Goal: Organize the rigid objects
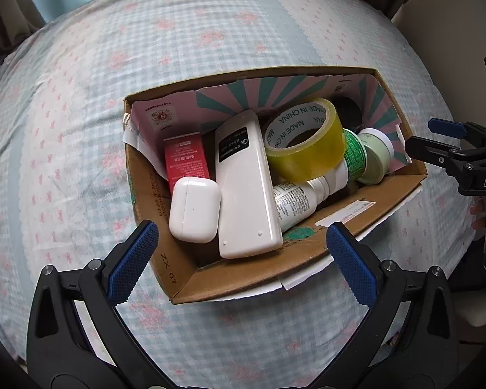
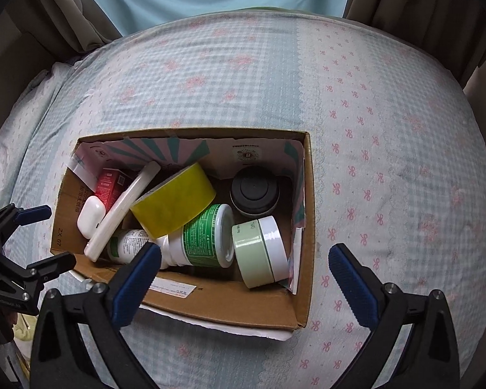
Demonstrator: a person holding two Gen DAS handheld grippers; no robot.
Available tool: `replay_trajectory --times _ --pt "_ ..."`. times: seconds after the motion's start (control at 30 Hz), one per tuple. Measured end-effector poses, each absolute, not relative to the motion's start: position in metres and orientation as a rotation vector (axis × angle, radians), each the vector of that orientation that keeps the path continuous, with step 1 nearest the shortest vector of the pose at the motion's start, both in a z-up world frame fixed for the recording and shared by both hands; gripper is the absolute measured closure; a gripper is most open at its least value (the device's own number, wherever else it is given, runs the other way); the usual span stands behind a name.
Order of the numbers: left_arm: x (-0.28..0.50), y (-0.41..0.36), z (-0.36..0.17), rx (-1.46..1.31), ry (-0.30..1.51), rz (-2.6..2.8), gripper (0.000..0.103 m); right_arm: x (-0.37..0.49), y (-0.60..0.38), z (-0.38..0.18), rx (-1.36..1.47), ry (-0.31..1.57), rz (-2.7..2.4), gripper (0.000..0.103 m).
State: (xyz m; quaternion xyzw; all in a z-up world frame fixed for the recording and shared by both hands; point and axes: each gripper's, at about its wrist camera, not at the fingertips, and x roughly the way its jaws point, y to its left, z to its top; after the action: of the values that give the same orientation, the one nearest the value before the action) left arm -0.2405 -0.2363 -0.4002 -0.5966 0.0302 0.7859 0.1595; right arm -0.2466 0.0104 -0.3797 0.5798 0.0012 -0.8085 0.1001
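Both tools, left [image 1: 239, 256] and right [image 2: 244, 275], gape wide and empty above the box [image 1: 366, 223] on the bed [image 1: 113, 64]. Inside, the remote [image 1: 246, 188] lies central, tape [image 1: 307, 152] at 1 o'clock, earbud case [image 1: 194, 209] at 9.

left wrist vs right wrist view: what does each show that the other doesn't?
Left wrist only: the printed inner ring of the yellow tape roll and the black label on the white remote.
Right wrist only: the whole round black lid in the far corner.
Both: the cardboard box, white earbud case, red carton, pale green jar, both grippers open.
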Motion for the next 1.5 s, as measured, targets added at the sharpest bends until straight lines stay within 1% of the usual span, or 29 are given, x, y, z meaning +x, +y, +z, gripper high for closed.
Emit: replay_trajectory --times 0.3,0.63,0.73,0.83,1.0,1.1,1.2,1.27,1.4,1.5 --pt "-0.237 -0.229 -0.366 -1.684 0.127 2.317 0.000 -0.235 0.016 -0.359 1.692 -0.024 -2.409 0.000" --pt "-0.207 -0.214 -0.314 -1.699 0.123 2.406 0.000 -0.211 0.027 -0.327 1.657 -0.017 -2.396 0.000" --pt "-0.199 -0.199 -0.275 -1.652 0.148 2.466 0.000 -0.201 0.037 -0.296 1.615 -0.010 -2.430 0.000" --pt "-0.194 -0.185 -0.220 -1.556 0.113 2.543 0.000 -0.191 0.052 -0.248 1.549 -0.015 -2.514 0.000" --pt "-0.178 -0.161 -0.118 -1.275 0.036 2.709 0.000 -0.168 0.072 -0.153 1.367 -0.005 -2.685 0.000" --pt "-0.161 -0.149 -0.075 -1.122 0.043 2.796 0.000 -0.150 0.080 -0.103 1.242 0.013 -2.781 0.000" --pt "-0.142 -0.142 -0.050 -1.019 0.052 2.833 0.000 -0.134 0.088 -0.069 1.140 0.018 -2.861 0.000" --pt "-0.130 -0.140 -0.042 -0.977 0.044 2.844 0.000 -0.125 0.092 -0.056 1.095 0.023 -2.900 0.000" --pt "-0.110 -0.140 -0.038 -0.933 0.045 2.891 0.000 -0.112 0.097 -0.052 1.043 0.075 -2.957 0.000" --pt "-0.103 -0.143 -0.038 -0.931 0.020 2.900 0.000 -0.106 0.104 -0.053 1.039 0.039 -2.982 0.000"
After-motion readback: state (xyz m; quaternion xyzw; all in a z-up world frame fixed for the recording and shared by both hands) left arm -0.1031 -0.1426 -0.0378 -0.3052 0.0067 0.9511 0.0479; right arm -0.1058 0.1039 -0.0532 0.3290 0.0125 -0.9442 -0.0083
